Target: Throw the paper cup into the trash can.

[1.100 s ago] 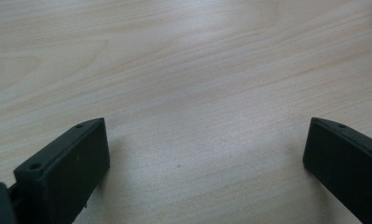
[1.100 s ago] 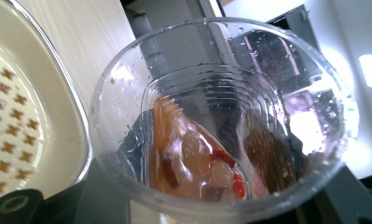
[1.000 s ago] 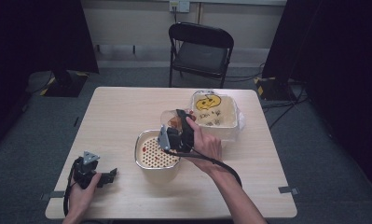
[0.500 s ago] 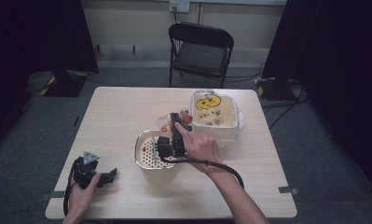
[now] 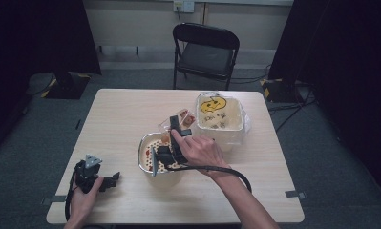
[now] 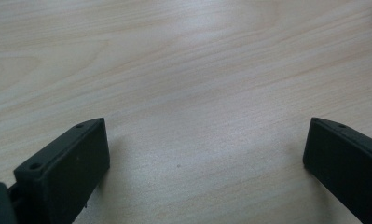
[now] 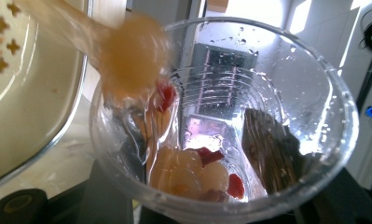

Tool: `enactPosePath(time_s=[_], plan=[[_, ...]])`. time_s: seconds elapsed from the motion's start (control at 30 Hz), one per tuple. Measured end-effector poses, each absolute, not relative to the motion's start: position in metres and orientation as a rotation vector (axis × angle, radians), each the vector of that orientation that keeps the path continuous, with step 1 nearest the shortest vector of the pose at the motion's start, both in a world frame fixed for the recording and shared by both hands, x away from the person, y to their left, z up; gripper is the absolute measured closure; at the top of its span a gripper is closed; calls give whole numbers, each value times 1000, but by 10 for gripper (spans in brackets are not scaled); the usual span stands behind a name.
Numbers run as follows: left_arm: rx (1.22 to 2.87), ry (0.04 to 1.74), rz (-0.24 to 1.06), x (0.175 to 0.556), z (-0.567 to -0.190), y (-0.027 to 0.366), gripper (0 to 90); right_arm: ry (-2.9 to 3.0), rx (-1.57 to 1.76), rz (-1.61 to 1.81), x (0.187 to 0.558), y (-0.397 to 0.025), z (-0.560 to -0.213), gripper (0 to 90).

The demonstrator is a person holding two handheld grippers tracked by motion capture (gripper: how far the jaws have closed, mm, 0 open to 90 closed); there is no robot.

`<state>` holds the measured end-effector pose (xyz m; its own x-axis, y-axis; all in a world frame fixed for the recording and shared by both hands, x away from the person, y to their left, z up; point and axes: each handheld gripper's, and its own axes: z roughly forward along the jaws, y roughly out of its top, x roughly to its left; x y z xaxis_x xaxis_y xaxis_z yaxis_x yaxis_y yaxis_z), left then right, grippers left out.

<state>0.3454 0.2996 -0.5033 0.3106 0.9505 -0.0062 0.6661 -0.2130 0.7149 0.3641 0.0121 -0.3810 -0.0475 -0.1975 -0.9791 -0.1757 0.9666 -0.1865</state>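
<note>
At the lower left of the high view, the left gripper [image 5: 112, 180] lies on the wooden table [image 5: 116, 119], held by a hand. Its jaws stand wide apart, with nothing between them but bare wood.

Near the middle, the right gripper [image 5: 165, 153] is clamped on a clear plastic cup [image 5: 178, 121], which is tipped over the metal bowl with a perforated strainer insert [image 5: 147, 145]. In the right gripper view, pale and red pieces of food [image 7: 193, 170] sit at the bottom of the cup [image 7: 309, 107], and one blurred pale piece [image 7: 134, 58] seems to be falling out toward the strainer at the upper left.

I think the risk is spilling: the cup is thin and wet, so it may slip or get crushed, or the pieces may land outside the rim if the cup is tipped too fast.

To the right stands a clear container [image 5: 221, 114] with a yellow smiling pumpkin drawing. There is small dark writing under it, but I cannot read it.
</note>
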Motion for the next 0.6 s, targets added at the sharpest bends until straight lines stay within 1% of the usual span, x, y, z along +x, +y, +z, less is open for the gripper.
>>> enactPosePath(time_s=[0.6], plan=[[1964,1428,594,345,-503,300,0,1403,-507,-245,358,6,-388,495]])
